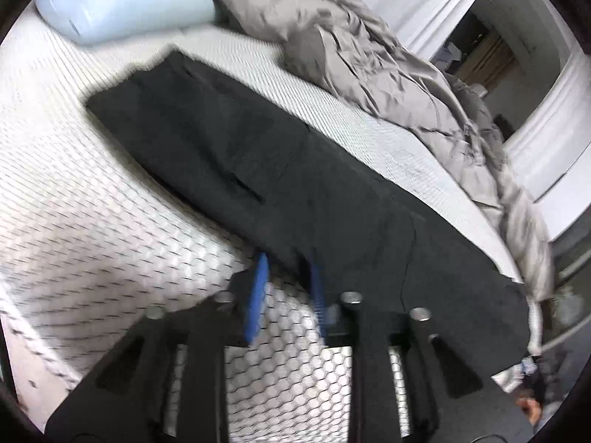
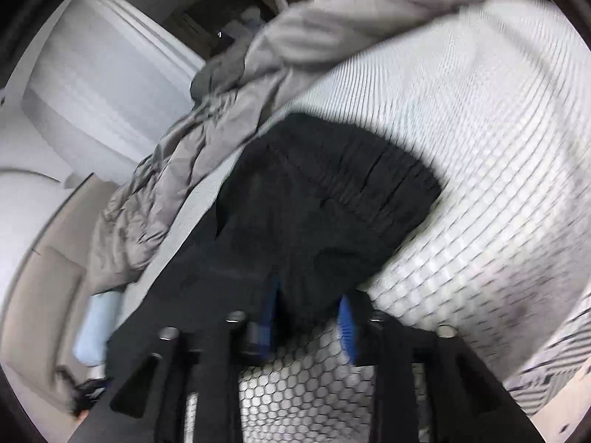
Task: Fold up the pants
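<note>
black pants [image 1: 280, 170] flat on honeycomb mattress [image 1: 74, 221], gripper [image 1: 286, 277] parted

A: Where are the pants [image 1: 280, 170]?
B: Flat on the bed [image 1: 74, 199], stretched across it.
A: And behind them?
B: A bunched blanket [image 1: 369, 59] along the far edge, with a pillow [image 1: 122, 3] to its left.

Soft, even indoor light; both views motion-blurred (fisheye bending edges, dark corners).
</note>
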`<state>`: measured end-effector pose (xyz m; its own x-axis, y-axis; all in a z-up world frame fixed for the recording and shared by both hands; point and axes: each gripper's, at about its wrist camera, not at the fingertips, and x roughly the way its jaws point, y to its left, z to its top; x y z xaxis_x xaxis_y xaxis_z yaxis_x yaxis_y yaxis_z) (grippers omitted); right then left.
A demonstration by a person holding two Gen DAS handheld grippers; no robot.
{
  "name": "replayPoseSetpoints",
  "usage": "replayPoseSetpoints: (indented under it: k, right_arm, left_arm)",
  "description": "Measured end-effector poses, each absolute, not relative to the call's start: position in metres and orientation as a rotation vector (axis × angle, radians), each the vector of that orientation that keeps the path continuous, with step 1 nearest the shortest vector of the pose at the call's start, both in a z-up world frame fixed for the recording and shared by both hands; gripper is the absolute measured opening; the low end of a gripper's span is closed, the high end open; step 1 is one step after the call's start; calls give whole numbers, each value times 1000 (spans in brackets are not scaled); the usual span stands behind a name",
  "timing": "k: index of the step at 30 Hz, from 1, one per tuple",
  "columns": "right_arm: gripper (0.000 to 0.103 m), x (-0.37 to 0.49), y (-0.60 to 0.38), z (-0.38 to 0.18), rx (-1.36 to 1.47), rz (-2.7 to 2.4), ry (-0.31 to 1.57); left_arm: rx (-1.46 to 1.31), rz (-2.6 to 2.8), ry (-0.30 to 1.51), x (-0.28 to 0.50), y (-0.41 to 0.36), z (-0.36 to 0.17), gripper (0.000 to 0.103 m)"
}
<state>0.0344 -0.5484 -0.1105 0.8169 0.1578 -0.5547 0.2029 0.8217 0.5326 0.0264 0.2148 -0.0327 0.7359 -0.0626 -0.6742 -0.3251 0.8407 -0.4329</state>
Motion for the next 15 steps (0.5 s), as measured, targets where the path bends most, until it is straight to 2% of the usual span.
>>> replayPoseSetpoints:
  k: [1,3,5,7,9,10,15]
  right_arm:
    - [49,28,-547,-101,584,-58,586]
    - [67,15,-547,-83,539,-87,514]
    - [71,16,-536,-61,456,-101,464]
    - [73,21,-520,-45,394,-80,445]
    - [89,35,-494,-35,325,4,460]
    - [91,48,-476,-32,287,63,493]
    - [93,109,-400,-44,142,253,667]
  left_arm:
    - [-546,184,711,19,215,-26,57]
    - [-541,204,659,9,215,-11,75]
    - [-526,171,642,8,209,4,76]
    - [-506,125,620,11,198,18,86]
    - [-453,58,621,24,180,30,96]
    - [-424,22,629,32,170,34,102]
    - [-274,-39,668,68,123,41,102]
